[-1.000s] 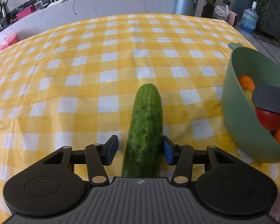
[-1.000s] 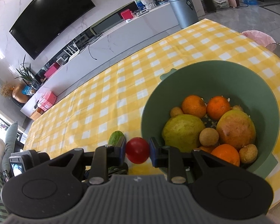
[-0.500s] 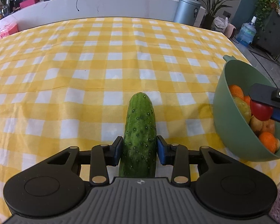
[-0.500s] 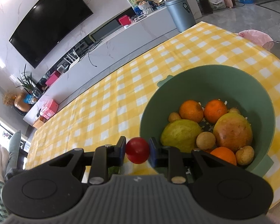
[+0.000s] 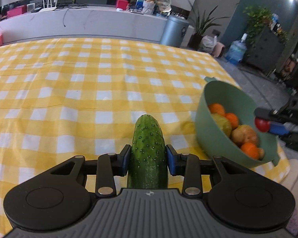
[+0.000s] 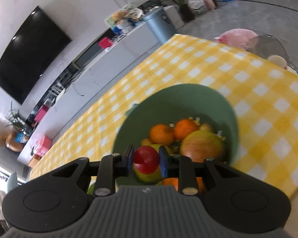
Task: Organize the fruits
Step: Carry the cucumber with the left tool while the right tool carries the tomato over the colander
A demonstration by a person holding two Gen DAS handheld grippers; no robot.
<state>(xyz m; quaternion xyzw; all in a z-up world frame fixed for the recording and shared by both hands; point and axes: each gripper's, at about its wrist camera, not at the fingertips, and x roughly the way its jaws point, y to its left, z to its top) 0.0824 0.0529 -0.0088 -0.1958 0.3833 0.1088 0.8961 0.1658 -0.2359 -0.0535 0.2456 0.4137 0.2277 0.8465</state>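
Note:
A bumpy green cucumber (image 5: 148, 150) sticks out forward between the blue pads of my left gripper (image 5: 148, 159), which is shut on it just above the yellow checked cloth (image 5: 69, 99). To its right stands a green bowl (image 5: 212, 136) holding oranges and other fruit. In the right wrist view my right gripper (image 6: 146, 158) is shut on a small red fruit (image 6: 146, 161) and hangs over the near side of the bowl (image 6: 178, 103). Beneath it lie oranges (image 6: 162, 133), a big reddish-green fruit (image 6: 201, 145) and a yellow-green one (image 6: 147, 176). The left view also shows the right gripper (image 5: 268, 124) above the bowl's right rim.
The bowl sits near the table's right front corner, with the cloth's edge (image 5: 284, 164) just beyond it. A pink seat (image 6: 236, 36) and a clear chair back (image 6: 272, 45) stand past the far edge. A grey bin (image 5: 173, 30) and a long counter (image 5: 89, 25) are behind the table.
My left gripper closed on the cucumber and raised it off the cloth. The right gripper carried the red fruit from beside the bowl to over its contents, rolling as it went.

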